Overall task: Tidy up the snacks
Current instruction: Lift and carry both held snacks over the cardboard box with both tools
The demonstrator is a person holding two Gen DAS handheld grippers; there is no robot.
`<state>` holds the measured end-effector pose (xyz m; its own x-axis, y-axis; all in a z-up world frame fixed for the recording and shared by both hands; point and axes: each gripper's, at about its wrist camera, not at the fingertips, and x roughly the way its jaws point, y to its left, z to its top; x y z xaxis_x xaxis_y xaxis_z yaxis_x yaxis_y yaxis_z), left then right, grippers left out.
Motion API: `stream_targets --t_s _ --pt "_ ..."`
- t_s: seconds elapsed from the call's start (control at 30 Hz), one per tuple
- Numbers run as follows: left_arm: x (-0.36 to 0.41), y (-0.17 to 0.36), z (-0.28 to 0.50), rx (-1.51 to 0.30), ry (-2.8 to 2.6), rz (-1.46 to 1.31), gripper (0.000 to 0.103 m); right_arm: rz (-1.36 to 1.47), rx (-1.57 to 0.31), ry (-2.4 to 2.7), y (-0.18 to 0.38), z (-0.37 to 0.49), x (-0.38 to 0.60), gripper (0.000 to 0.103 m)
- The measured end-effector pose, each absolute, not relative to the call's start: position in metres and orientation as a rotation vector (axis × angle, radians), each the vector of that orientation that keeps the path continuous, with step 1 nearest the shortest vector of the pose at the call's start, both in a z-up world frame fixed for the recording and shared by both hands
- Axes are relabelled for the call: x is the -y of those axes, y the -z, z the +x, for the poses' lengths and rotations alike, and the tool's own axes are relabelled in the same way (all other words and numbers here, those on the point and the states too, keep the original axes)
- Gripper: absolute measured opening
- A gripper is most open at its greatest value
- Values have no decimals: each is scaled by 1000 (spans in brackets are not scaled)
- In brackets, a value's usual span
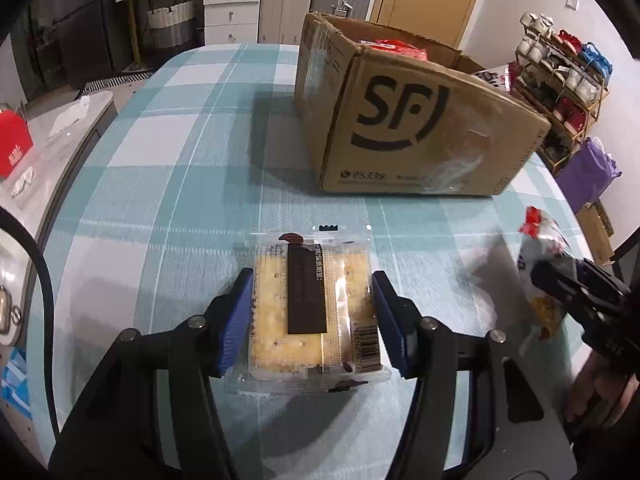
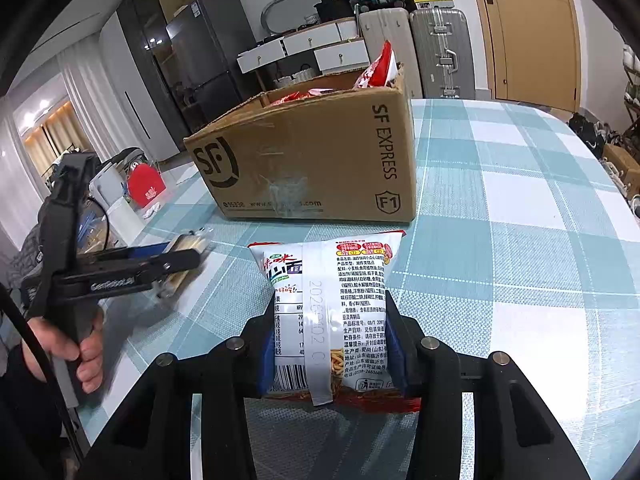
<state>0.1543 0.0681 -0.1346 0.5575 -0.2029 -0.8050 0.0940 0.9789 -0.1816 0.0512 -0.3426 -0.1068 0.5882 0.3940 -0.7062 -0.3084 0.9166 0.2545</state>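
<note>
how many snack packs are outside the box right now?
2. Cracker pack in the left hand-held gripper; noodle bag in the right hand-held gripper. More red packs sit inside the cardboard box, partly hidden.

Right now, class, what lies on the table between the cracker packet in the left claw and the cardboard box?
Nothing: in the left wrist view only bare checked tablecloth separates the cracker packet from the cardboard box.
</note>
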Motion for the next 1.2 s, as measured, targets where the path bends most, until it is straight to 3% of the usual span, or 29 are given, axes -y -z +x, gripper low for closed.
stream_targets --t_s 0.77,1.2 --pt "-60 50 102 -853 240 -130 55 101 -709 -515 38 30 316 45" --pt "-61 -17 118 -805 287 -126 55 235 -614 -560 -26 48 317 45"
